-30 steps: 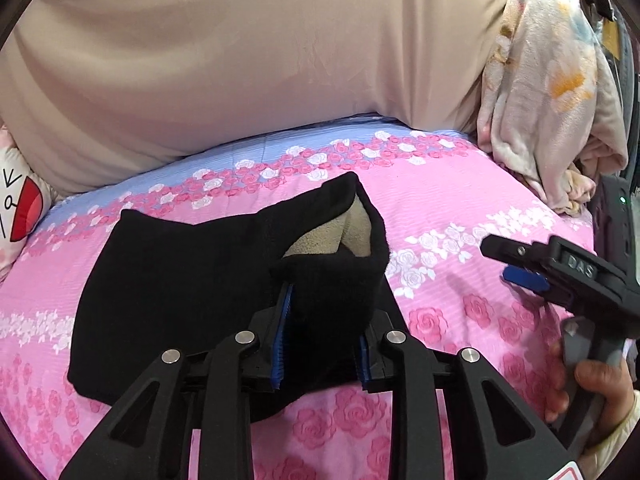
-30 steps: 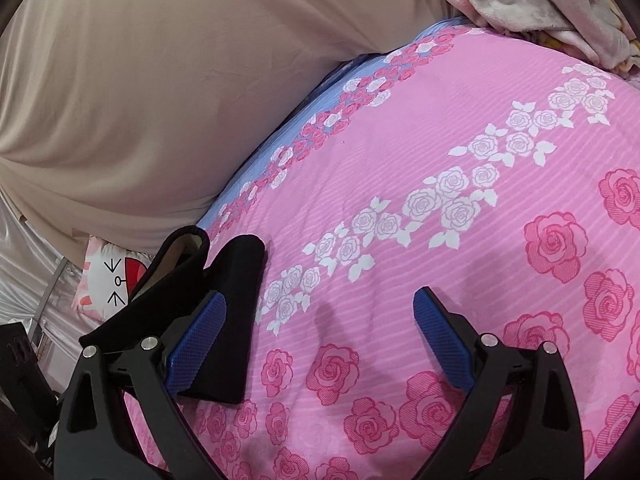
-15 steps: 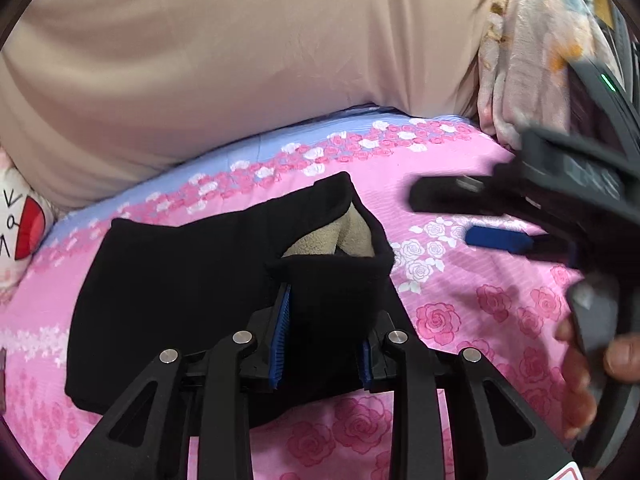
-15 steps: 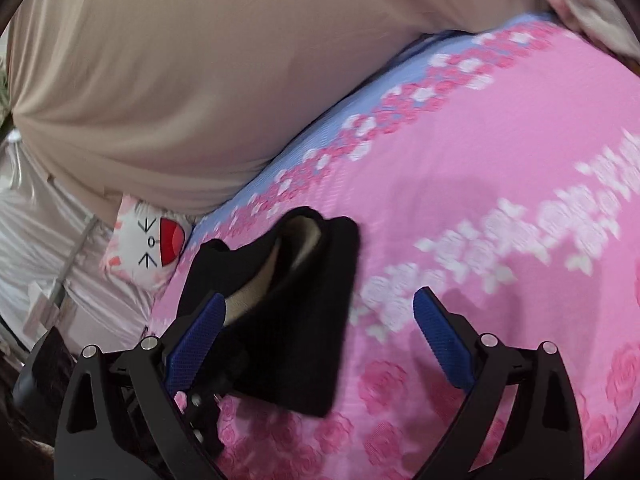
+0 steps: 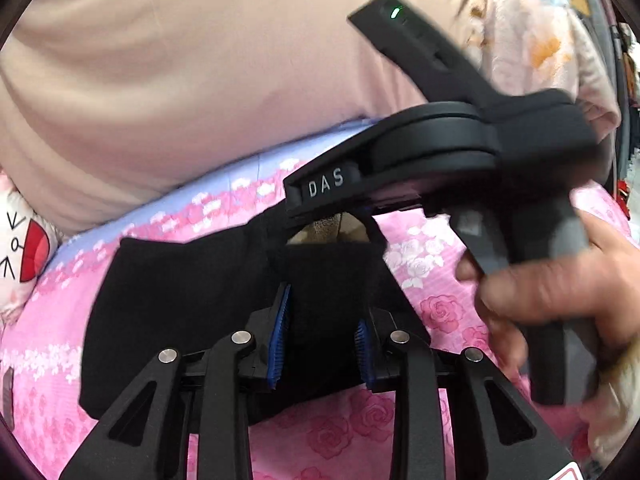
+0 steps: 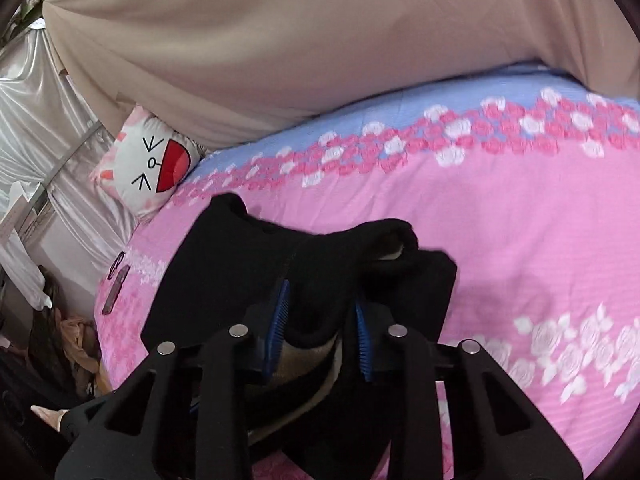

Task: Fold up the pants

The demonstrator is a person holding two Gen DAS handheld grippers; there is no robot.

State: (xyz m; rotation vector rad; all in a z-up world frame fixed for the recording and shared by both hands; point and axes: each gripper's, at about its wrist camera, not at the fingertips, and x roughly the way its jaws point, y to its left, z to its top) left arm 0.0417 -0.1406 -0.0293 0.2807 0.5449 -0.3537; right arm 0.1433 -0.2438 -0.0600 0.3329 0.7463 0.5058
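The black pants with a beige fleece lining lie partly folded on the pink rose bedsheet. My left gripper is shut on a raised bunch of the black cloth at its near edge. The right gripper's body crosses the left wrist view above the pants, held by a hand. In the right wrist view the right gripper is shut on the pants, with the beige lining showing between its fingers.
A large beige cushion backs the bed. A white cat-face pillow lies at the far left. A floral blanket is bunched at the right. A phone lies near the bed's left edge.
The right gripper swung left across the bed, came over the pants and closed on the cloth; it was open before. The left gripper kept its hold.
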